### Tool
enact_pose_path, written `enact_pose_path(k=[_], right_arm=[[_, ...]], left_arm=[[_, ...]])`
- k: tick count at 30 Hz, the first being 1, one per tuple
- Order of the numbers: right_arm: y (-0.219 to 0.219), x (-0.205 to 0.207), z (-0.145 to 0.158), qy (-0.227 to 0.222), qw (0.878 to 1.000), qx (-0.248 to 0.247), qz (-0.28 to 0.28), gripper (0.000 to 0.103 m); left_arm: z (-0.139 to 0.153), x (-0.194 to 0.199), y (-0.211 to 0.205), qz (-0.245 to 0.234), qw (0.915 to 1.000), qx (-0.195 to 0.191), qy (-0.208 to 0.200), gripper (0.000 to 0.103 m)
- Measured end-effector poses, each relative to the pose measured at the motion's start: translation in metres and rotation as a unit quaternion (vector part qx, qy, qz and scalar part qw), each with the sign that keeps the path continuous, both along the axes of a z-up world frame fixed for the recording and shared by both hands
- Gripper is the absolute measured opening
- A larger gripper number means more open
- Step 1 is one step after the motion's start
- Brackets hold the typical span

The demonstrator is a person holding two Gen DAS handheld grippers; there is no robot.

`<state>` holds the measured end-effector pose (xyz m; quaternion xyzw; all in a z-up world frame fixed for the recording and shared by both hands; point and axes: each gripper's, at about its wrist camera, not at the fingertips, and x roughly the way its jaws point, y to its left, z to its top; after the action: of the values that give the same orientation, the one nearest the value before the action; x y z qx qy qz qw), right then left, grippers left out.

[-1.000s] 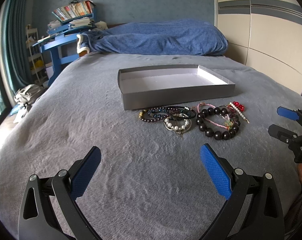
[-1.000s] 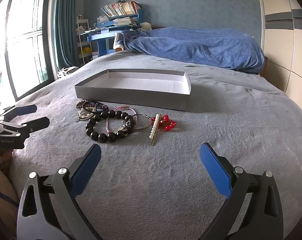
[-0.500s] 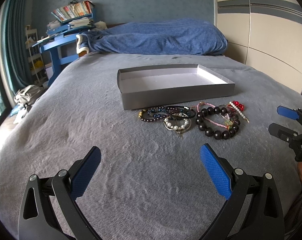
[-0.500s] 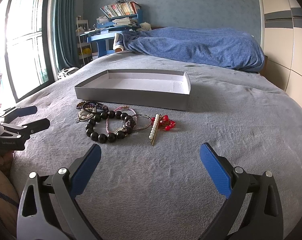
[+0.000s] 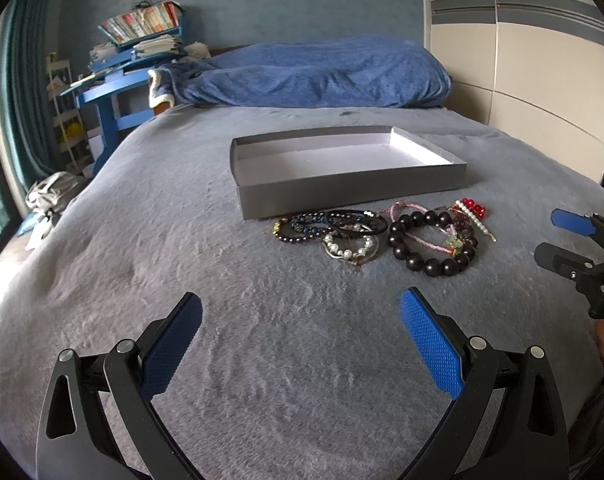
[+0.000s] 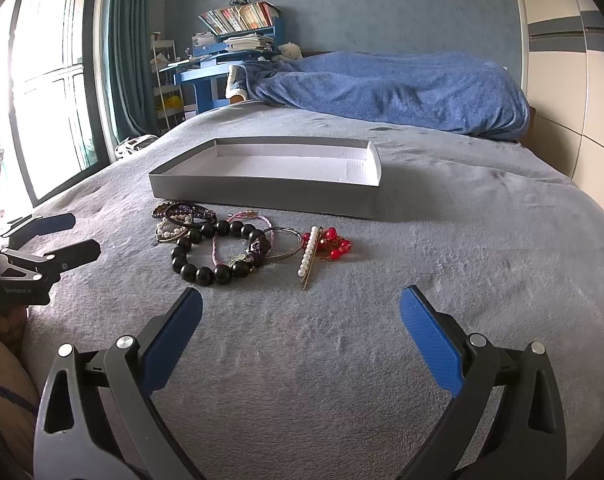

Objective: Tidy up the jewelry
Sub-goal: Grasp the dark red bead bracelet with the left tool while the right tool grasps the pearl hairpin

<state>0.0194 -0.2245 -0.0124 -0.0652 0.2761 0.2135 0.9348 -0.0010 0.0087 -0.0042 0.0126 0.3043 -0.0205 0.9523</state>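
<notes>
A shallow grey box (image 5: 342, 190) (image 6: 261, 196) with a white inside lies empty on the grey bed. In front of it sits a cluster of jewelry: a big dark bead bracelet (image 5: 430, 262) (image 6: 199, 274), a pearl bracelet (image 5: 348, 249), dark beaded bangles (image 5: 330, 224) (image 6: 183, 213), a pearl hair clip (image 6: 310, 255) and red beads (image 5: 473, 207) (image 6: 334, 242). My left gripper (image 5: 301, 340) (image 6: 57, 236) hovers open, well short of the jewelry. My right gripper (image 6: 301, 338) (image 5: 558, 236) is open too, nearer than the clip. Both hold nothing.
A blue blanket (image 5: 314, 76) is heaped at the bed's far end. A blue desk (image 5: 109, 92) with books stands beyond the bed's left side, near a window (image 6: 41, 92) and curtain. Cream wardrobe panels (image 5: 522, 60) line the right. Grey bedspread (image 5: 161, 240) stretches around the box.
Both views have shifted very slightly; the jewelry and box have not moved, and both grippers stay open.
</notes>
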Motion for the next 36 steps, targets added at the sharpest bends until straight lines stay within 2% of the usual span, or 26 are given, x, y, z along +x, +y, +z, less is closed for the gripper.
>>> enact_pose_path(k=[5,9,11,16,19,25,30,32,35,36], right_arm=[[0.005,0.0,-0.002,0.004,1.0,-0.007,-0.006,0.098],[0.008,0.0,-0.003,0.01,1.0,-0.006,-0.013,0.097],[0.006,-0.001,-0.003,0.012,1.0,-0.005,-0.016,0.093],[0.008,0.0,-0.004,0.021,1.0,-0.007,-0.021,0.088],[0.002,0.004,-0.003,0.028,0.999,-0.003,-0.024,0.084],[-0.001,0.012,-0.003,0.05,0.998,0.0,-0.03,0.081],[-0.004,0.027,-0.002,0.076,0.996,0.001,-0.038,0.075],[-0.006,0.033,0.0,0.084,0.996,0.003,-0.04,0.075],[-0.004,0.041,0.001,0.091,0.995,-0.001,-0.04,0.074],[-0.003,0.043,0.001,0.093,0.995,-0.003,-0.039,0.071]], left_arm=[[0.002,0.004,-0.005,-0.02,0.9997,0.01,0.013,0.096],[0.008,0.01,-0.002,-0.011,0.9997,0.014,0.019,0.096],[0.011,0.016,0.002,-0.008,0.9996,0.008,0.025,0.095],[0.016,0.035,0.012,-0.004,0.9985,-0.013,0.052,0.072],[0.017,0.048,0.024,0.006,0.9973,-0.034,0.065,0.064],[0.011,0.071,0.04,0.021,0.9932,-0.07,0.091,0.05],[-0.001,0.096,0.048,0.026,0.9863,-0.105,0.125,0.044],[-0.004,0.104,0.047,0.024,0.9852,-0.107,0.132,0.044],[-0.009,0.114,0.044,0.02,0.9847,-0.102,0.14,0.038],[-0.01,0.116,0.043,0.02,0.9847,-0.097,0.143,0.029]])
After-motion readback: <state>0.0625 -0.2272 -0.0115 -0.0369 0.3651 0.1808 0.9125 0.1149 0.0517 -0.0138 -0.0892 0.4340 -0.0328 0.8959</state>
